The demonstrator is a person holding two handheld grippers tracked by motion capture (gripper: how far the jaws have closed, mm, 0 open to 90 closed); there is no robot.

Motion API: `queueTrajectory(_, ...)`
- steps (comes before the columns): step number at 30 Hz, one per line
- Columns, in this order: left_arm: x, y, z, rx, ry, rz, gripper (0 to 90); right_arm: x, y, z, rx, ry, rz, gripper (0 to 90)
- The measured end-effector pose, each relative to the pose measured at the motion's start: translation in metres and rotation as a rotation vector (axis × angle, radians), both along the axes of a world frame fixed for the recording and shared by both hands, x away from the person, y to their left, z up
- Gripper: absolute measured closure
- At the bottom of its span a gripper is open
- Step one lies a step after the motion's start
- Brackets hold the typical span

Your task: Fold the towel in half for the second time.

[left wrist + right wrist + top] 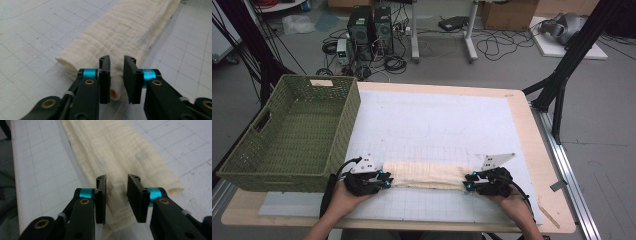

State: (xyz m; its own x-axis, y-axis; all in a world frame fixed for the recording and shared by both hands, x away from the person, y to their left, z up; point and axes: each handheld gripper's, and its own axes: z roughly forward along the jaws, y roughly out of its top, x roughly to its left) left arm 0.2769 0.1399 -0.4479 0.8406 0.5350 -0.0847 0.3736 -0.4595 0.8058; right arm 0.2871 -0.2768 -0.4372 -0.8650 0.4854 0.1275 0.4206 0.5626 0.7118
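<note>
Sitting at the table's left edge, the green woven basket looks bare inside — a pale tag on its far rim is too small to read. White grid mat covers most of the tabletop, w/ faint drawn outlines toward its far side. Cream folded cloth lies as a long strip left-to-right at the near side of the mat, well right of the basket.

Left gripper is at the cloth's left end; in the left gripper view its jaws stand a little apart w/ the cloth's rolled end between them, pads not clearly pressing it. Right gripper is at the right end — in the right gripper view jaws likewise apart, straddling a fold of cloth, a gap visible beside the pad.

Beyond the table: floor w/ PC towers, tangled cables, cardboard boxes, black stand legs. No readable writing anywhere.
</note>
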Motion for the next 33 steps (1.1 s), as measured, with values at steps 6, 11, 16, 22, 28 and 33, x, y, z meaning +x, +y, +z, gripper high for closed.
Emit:
queueTrajectory(6,0.001,-0.005,0.006,0.013,-0.046,0.026,86.4,-0.001,-0.002,0.004,0.001,-0.012,0.012,85.7)
queueTrajectory(11,0.003,0.001,0.019,-0.038,-0.074,0.05,86.6,-0.003,-0.009,0.017,0.049,-0.029,-0.001,86.2)
queueTrajectory(16,0.001,0.004,0.02,-0.03,-0.074,0.049,86.5,-0.008,-0.008,0.02,0.056,-0.022,0.021,86.2)
queueTrajectory(22,-0.007,0.0,-0.001,0.005,-0.047,0.03,86.2,-0.013,-0.006,-0.001,0.029,0.03,0.033,85.3)
queueTrajectory(28,-0.003,0.008,0.015,-0.036,-0.066,0.04,78.9,-0.011,-0.014,0.016,0.097,-0.006,0.017,68.0)
queueTrajectory(33,0.002,0.007,0.026,-0.07,-0.107,0.059,74.6,-0.006,-0.015,0.031,0.16,-0.048,-0.018,66.2)
